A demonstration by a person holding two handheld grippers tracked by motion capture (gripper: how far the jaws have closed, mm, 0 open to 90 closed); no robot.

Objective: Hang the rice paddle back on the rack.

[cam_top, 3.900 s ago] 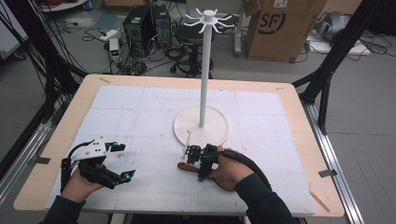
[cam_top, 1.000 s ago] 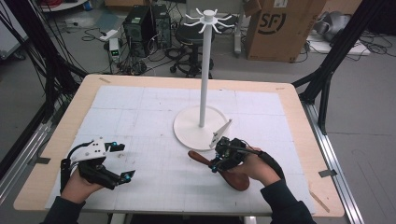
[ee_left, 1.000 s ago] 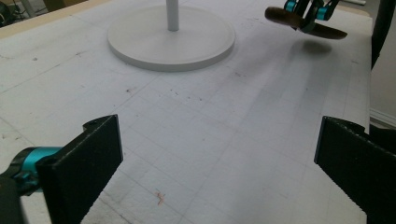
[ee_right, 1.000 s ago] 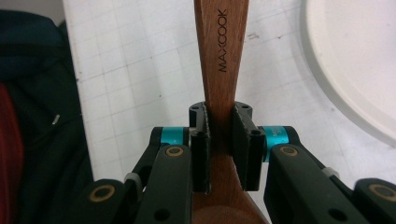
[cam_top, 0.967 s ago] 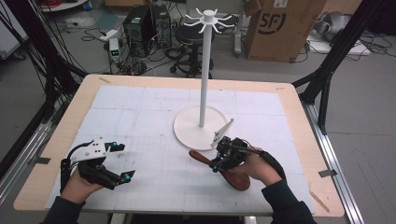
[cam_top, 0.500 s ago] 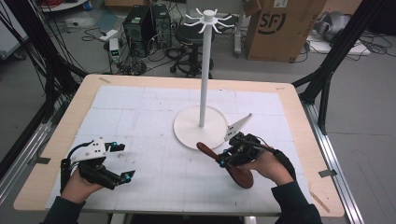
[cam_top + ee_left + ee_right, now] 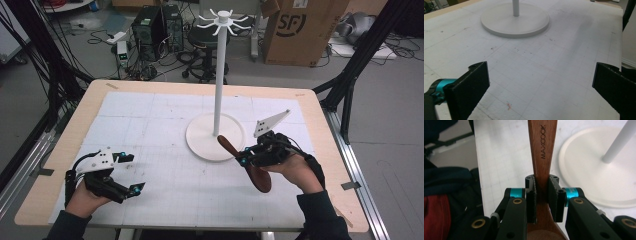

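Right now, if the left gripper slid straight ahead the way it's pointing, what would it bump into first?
Probably the white stand's round base. The left gripper points across bare mat toward it, with nothing between them, though depth is hard to judge.

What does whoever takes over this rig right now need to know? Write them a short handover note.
Right tool: shut on the wooden spoon, gripping its handle near the bowl; spoon lifted off the mat, handle end pointing at the stand.
Left tool: open, holding nothing, low over the mat's near left corner.
Stand: white pole on a round base mid-table, hooks at the top, nothing hanging on them.
Done: spoon picked up.
Left: probably raise the spoon and hang it on a hook, though no hanging hole is visible on the handle.
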